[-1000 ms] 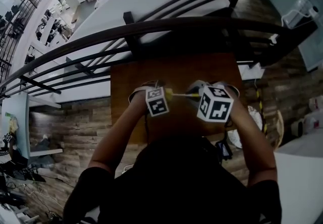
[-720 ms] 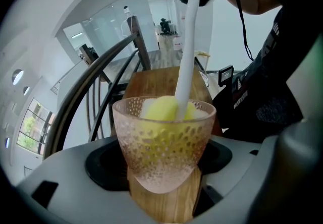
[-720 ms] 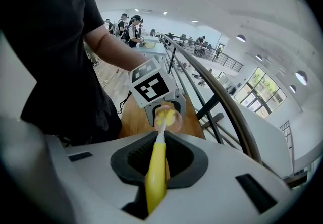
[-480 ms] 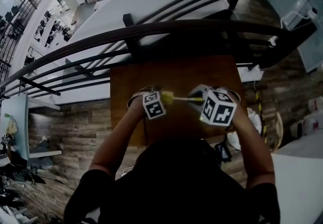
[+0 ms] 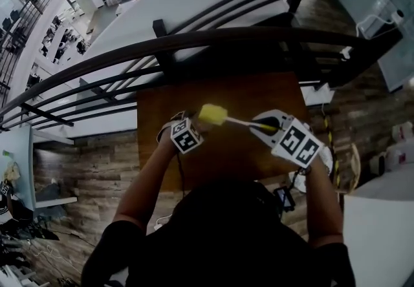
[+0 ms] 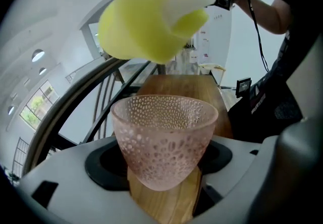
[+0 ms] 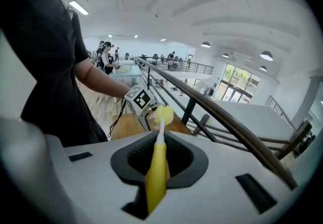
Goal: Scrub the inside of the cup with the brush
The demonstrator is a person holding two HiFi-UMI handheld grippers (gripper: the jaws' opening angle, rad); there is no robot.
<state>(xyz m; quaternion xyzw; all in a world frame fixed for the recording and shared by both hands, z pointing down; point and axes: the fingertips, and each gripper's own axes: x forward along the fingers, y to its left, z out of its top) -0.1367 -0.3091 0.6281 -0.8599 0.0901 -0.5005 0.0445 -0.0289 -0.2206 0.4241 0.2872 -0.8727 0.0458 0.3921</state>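
My right gripper [image 7: 159, 180] pinches the yellow brush [image 7: 157, 160] by its handle, shaft pointing straight ahead toward the cup [image 6: 164, 132] clamped in my left gripper [image 6: 164, 172], sponge head [image 6: 146, 21] just outside its open mouth.

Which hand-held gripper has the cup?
The left hand-held gripper: its jaws clamp the pink dimpled cup. The right hand-held gripper holds the yellow brush.
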